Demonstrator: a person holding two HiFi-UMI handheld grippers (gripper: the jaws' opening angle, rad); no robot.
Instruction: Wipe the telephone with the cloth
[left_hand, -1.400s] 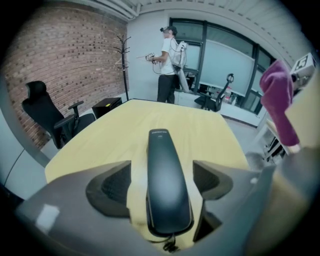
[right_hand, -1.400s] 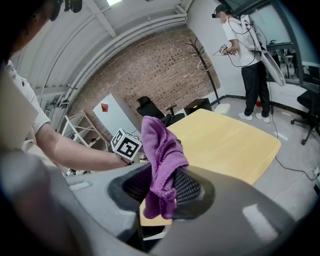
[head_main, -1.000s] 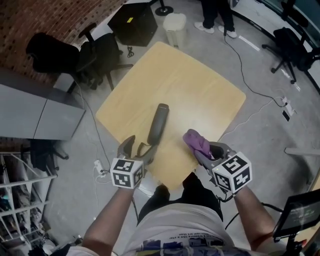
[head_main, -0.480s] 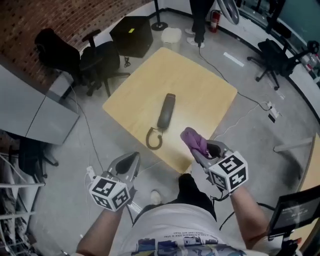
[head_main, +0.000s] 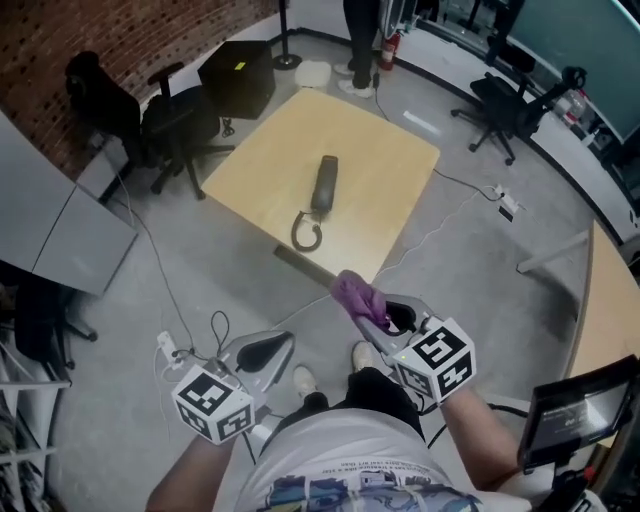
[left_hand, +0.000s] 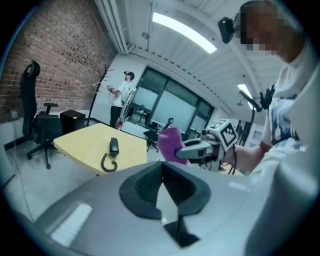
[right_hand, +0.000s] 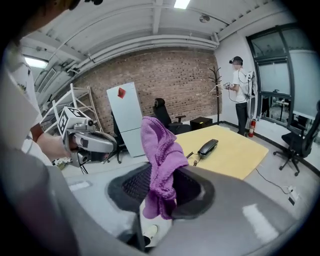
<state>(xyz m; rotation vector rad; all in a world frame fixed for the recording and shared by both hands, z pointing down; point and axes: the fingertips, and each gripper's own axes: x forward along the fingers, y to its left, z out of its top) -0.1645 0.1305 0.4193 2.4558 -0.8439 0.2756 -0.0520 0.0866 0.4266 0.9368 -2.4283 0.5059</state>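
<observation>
Since 1 s ago: L gripper (head_main: 270, 348) off telephone (head_main: 324, 185), shut, empty; R gripper (head_main: 372, 318) clamps cloth (head_main: 352, 293). Both well back from table (head_main: 400, 160). Wipe prob. done.

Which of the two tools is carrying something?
The right tool, shut on the purple cloth; the left tool is shut with nothing between its jaws.

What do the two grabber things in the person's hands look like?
Both are smooth grey shells with two jaws lined with black textured pads. The left gripper and the right gripper each carry a white cube printed with black square markers. The person wears a white short-sleeved T-shirt with blue print on it.
</observation>
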